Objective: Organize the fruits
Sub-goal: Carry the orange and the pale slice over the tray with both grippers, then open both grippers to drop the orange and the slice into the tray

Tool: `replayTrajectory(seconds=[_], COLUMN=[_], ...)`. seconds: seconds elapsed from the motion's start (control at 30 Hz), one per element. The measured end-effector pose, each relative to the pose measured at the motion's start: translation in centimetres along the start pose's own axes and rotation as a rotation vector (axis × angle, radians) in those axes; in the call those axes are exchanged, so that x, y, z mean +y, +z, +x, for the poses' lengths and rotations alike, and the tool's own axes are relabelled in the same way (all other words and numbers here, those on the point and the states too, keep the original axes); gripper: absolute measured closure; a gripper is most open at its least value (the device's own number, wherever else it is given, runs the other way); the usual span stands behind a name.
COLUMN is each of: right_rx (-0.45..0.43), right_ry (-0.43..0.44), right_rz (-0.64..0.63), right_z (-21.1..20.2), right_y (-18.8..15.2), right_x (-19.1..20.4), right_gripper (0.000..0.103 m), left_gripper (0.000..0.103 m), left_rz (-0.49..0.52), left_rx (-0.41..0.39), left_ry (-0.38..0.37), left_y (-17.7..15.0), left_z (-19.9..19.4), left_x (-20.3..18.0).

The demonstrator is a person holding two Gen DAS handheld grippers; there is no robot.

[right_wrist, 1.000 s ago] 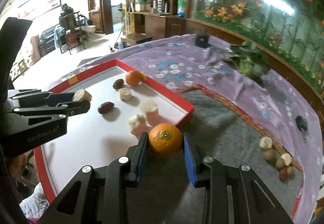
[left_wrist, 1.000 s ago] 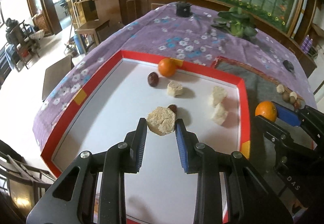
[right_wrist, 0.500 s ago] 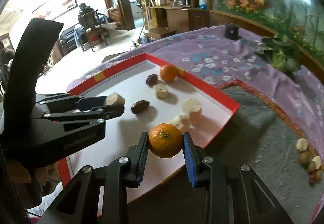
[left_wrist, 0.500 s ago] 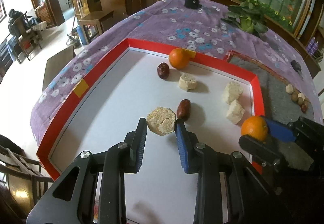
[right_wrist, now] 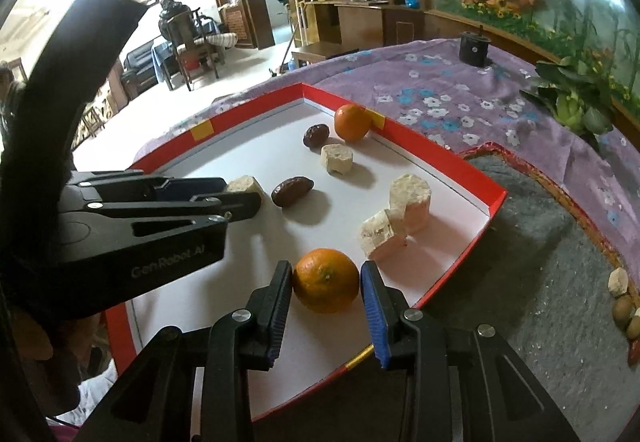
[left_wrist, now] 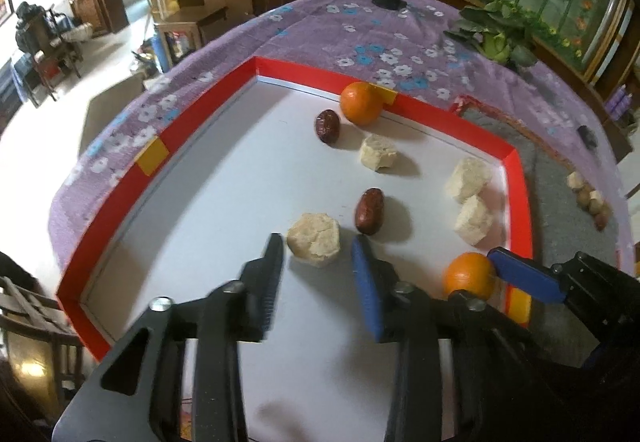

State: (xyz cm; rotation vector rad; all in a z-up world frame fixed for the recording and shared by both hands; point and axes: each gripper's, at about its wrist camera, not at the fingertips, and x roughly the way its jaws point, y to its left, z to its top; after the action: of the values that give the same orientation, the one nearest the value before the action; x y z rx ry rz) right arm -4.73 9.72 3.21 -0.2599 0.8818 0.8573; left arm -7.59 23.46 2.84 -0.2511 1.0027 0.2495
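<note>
The left gripper (left_wrist: 318,254) has just been opening: its jaws stand apart on either side of a pale, crumbly hexagonal chunk (left_wrist: 314,245), with a gap showing at each pad, and the chunk sits on the white floor of the red-walled tray (left_wrist: 518,178). The right gripper (right_wrist: 325,284) has its jaws on either side of a small orange mandarin (right_wrist: 326,280). They have widened slightly, the black pad is at the peel and a thin gap shows at the blue pad, and the fruit appears to rest on the tray floor near the tray's near right corner.

Just beyond the left gripper's blue pad lies a dark red-brown date (left_wrist: 369,211), near the tray's middle. Two more pale chunks (left_wrist: 469,198) sit touching each other against the tray's right wall, just beyond the mandarin. Farther back, a fourth pale chunk (left_wrist: 378,157) lies toward the far wall, with a second dark date (left_wrist: 327,126) behind it. A second orange mandarin (left_wrist: 361,103) rests against the far wall beside a yellow tape patch.

The tray stands on a purple cloth with white and blue flowers (left_wrist: 360,26). Right of the tray lies a grey mat with a red-brown rim (right_wrist: 552,242). A small cluster of pale and brown pieces (right_wrist: 624,308) sits at its right edge. A leafy green plant (right_wrist: 572,102) and a small black cylinder (right_wrist: 474,48) stand at the cloth's far side.
</note>
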Motion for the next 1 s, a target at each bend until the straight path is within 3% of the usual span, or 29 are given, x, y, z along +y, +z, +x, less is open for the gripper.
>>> replayTrajectory(seconds=[0.07,0.4,0.63,1.0], right_rx=[-0.009,-0.068,-0.119,-0.090], right_ry=[0.012,-0.024,-0.151,-0.346], right_rz=[0.003,0.040,0.147,0.288], right_z=[-0.5,-3.8,-7.0,-10.6], right_y=[-0.1,-1.2,-2.5,-7.4], right_x=[0.0,-1.4,-5.1,-12.0], right_gripper=[0.066,0.061,0.056,0.053], left_gripper=[0.051,0.050,0.050,0.050], left_rz=[-0.004,0.059,0.134,0.258], left_rx=[-0.004,-0.056,-0.119,-0.090], left_ry=[-0.023,-0.006,-0.003,-0.105], left_y=[-0.1,-0.1,-0.1,-0.6], left_z=[-0.3,-2.6,-3.5,-2.0], left_x=[0.2,-1.6,-7.3,-17.1])
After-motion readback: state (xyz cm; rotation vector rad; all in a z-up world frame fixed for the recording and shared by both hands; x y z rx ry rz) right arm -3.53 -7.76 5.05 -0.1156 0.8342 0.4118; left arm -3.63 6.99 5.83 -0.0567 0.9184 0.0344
